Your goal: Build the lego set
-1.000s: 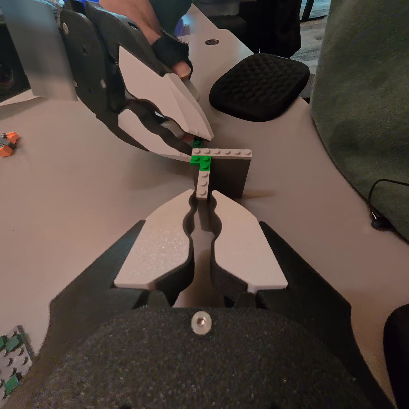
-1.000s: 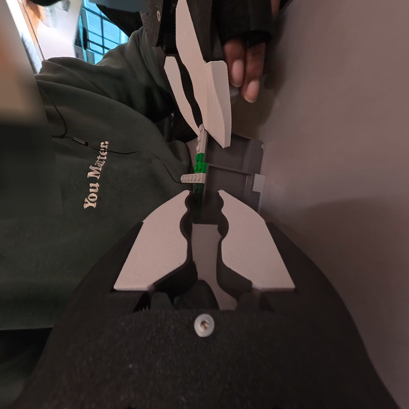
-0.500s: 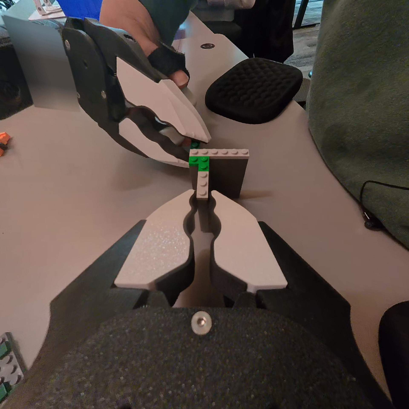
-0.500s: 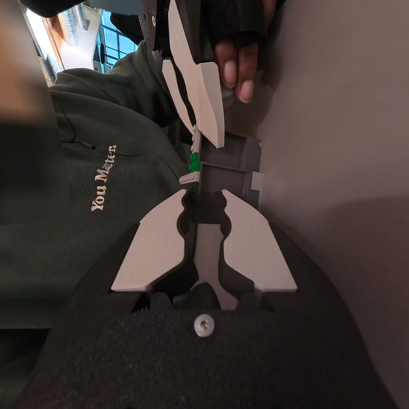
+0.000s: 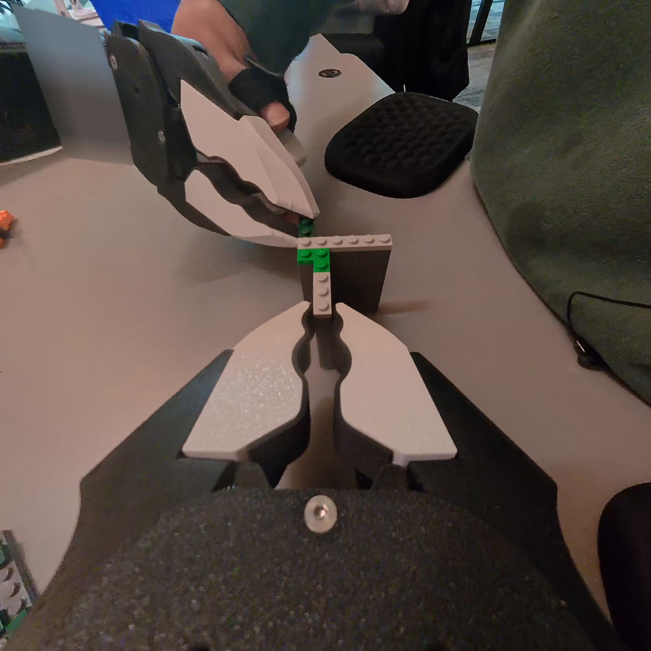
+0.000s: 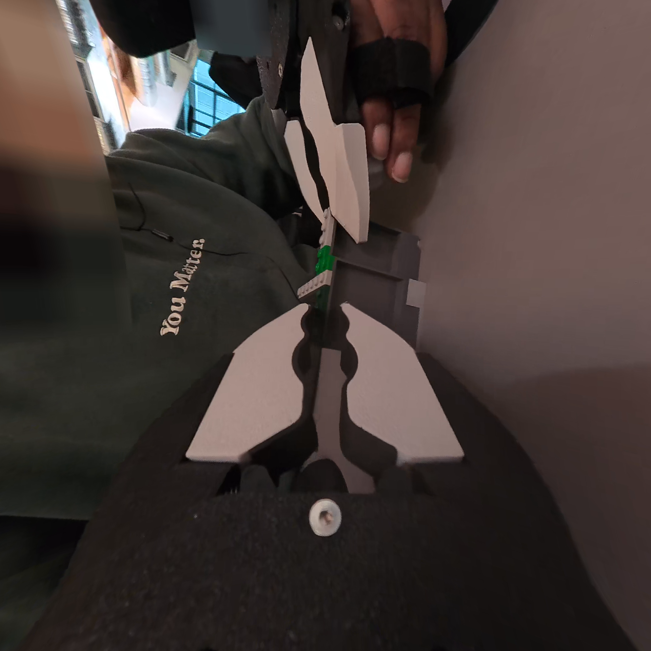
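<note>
Left claw [image 5: 322, 311], low centre of its own view: pressed together on the near end of the lego build [image 5: 352, 278], tips flanking the short grey strip [image 5: 323, 292] and the dark body beneath. Build at mid-frame, apparently resting on the worktop [image 5: 105, 299], studs up, with a bright green corner piece [image 5: 317, 259] just beyond the short strip and a long light grey strip [image 5: 345, 241] crossing the far edge.

Right claw [image 5: 303, 229], coming in from the upper left of that frame: closed on a small dark green piece [image 5: 305, 225] right at the build's far left corner, touching or nearly touching the long strip; seating not clear from either view.

Judged step: pressing that dark green piece home.

- Keep the left pinch firm and level, so as to stop the build from tipping or sliding.
- Line up studs before pushing, then press straight down rather than sideways.
- Avoid levering against the long strip, likely to pop off.
- Release only once flush.

Farther out: black padded rest [image 5: 398, 144] at upper right, loose orange pieces [image 5: 5, 222] at the left edge.
</note>
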Motion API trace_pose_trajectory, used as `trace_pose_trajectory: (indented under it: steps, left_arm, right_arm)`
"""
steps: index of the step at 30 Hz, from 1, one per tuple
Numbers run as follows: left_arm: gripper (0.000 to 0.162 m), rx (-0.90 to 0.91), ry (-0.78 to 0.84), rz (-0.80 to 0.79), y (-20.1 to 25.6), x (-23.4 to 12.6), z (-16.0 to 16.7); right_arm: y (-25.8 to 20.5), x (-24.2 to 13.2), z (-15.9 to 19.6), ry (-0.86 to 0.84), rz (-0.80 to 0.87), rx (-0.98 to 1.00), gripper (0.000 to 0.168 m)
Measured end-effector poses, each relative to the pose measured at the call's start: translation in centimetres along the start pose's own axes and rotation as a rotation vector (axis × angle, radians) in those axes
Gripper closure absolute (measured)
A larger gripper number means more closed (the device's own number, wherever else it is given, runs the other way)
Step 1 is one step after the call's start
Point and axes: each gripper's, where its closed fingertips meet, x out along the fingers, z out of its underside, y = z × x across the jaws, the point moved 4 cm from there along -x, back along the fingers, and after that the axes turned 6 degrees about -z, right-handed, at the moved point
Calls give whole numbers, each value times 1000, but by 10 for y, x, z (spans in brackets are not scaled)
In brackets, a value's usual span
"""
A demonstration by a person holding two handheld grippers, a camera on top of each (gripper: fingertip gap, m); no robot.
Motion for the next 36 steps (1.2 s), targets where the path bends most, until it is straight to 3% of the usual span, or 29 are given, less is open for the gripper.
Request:
trace_pose_trajectory:
  steps: [5, 20, 26, 30, 36]
  left_arm:
    - [154, -1, 1, 2, 1, 0, 0]
    - [154, -11, 2, 15, 2, -1, 1]
    - [154, -1, 4, 13, 3, -1, 1]
    - [154, -6, 2, 8, 4, -2, 1]
    - [151, -16, 2, -18, 3, -4, -2]
  right_arm:
    - [1, 1, 1, 16, -43, 74, 156]
    - [0, 4, 1, 1, -43, 56, 160]
    - [-5, 5, -1, -36, 69, -48, 160]
    - [-14, -1, 1, 46, 98, -150, 141]
    - [-20, -9, 17, 159, 315, -314, 136]
